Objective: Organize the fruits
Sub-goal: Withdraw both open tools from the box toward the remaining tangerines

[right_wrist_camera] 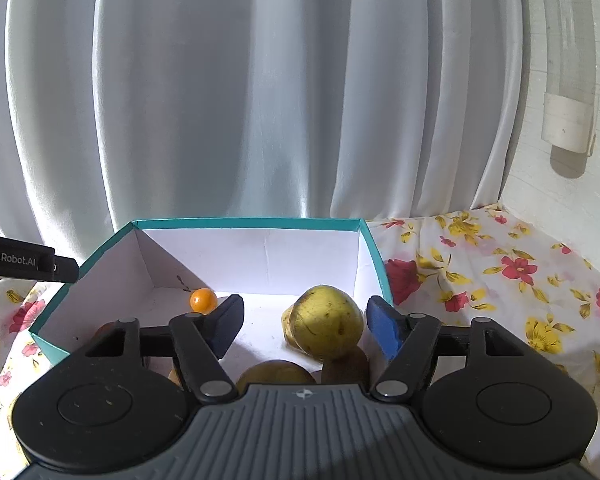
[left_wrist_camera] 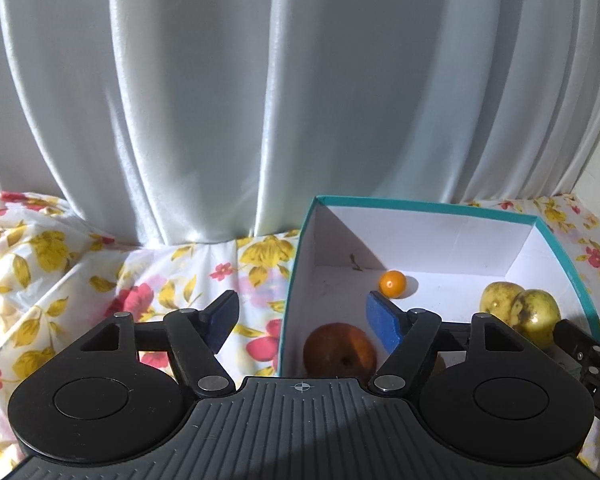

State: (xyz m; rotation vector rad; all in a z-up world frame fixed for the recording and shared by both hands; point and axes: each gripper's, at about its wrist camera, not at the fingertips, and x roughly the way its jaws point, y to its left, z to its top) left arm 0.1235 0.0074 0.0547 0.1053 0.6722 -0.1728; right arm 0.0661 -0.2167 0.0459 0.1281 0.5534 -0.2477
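A teal box (left_wrist_camera: 420, 205) with a white inside stands on the flowered cloth. My left gripper (left_wrist_camera: 304, 320) is open over the box's left wall, with nothing between its pads. Below it in the box lies an orange-brown fruit (left_wrist_camera: 340, 350). A small orange fruit (left_wrist_camera: 393, 283) rests farther back, and two yellow-green fruits (left_wrist_camera: 520, 312) lie at the right. My right gripper (right_wrist_camera: 306, 326) is open above the box (right_wrist_camera: 244, 223). A yellow-green fruit (right_wrist_camera: 326, 326) sits between its fingers, close to the right pad and well clear of the left one. The small orange fruit (right_wrist_camera: 203, 300) is at the back left.
Another yellowish fruit (right_wrist_camera: 276, 372) and a brown fruit (right_wrist_camera: 346, 364) lie under the right gripper. White curtains (left_wrist_camera: 204, 100) hang just behind the box. Flowered cloth (right_wrist_camera: 500, 280) spreads to both sides, rumpled at the left (left_wrist_camera: 40, 248). A white pipe (right_wrist_camera: 568, 120) runs down the right wall.
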